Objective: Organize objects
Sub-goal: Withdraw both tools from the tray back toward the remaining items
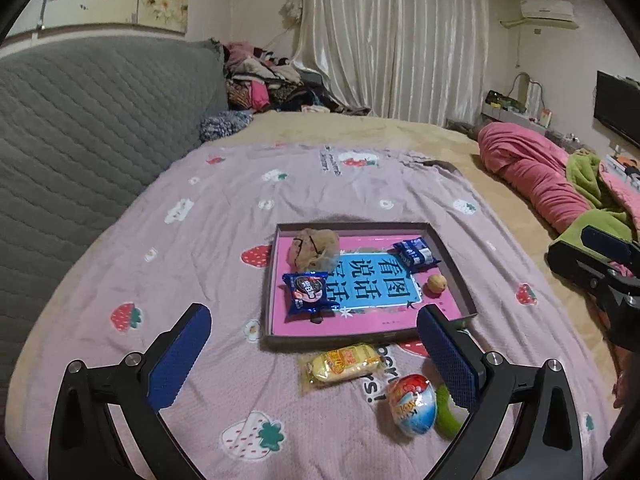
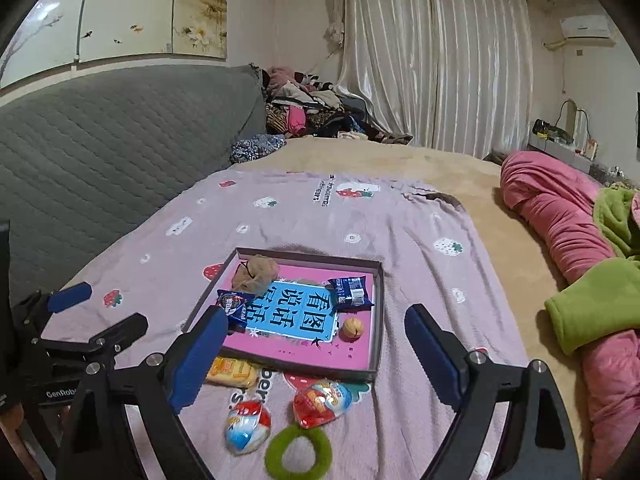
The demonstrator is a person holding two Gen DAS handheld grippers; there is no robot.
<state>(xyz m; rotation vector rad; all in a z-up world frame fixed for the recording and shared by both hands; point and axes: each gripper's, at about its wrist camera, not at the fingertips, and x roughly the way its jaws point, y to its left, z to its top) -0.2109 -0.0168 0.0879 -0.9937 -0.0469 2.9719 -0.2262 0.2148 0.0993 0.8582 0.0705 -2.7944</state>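
Snacks remain outside the tray: yellow packet, two egg-shaped treats and green ring, lower centre. Both claws, right gripper and left gripper, gape apart, empty. Lower one squarely over a single item before closing.

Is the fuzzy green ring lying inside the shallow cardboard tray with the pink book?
No, the fuzzy green ring lies on the pink strawberry-print blanket, outside the near edge of the shallow cardboard tray.
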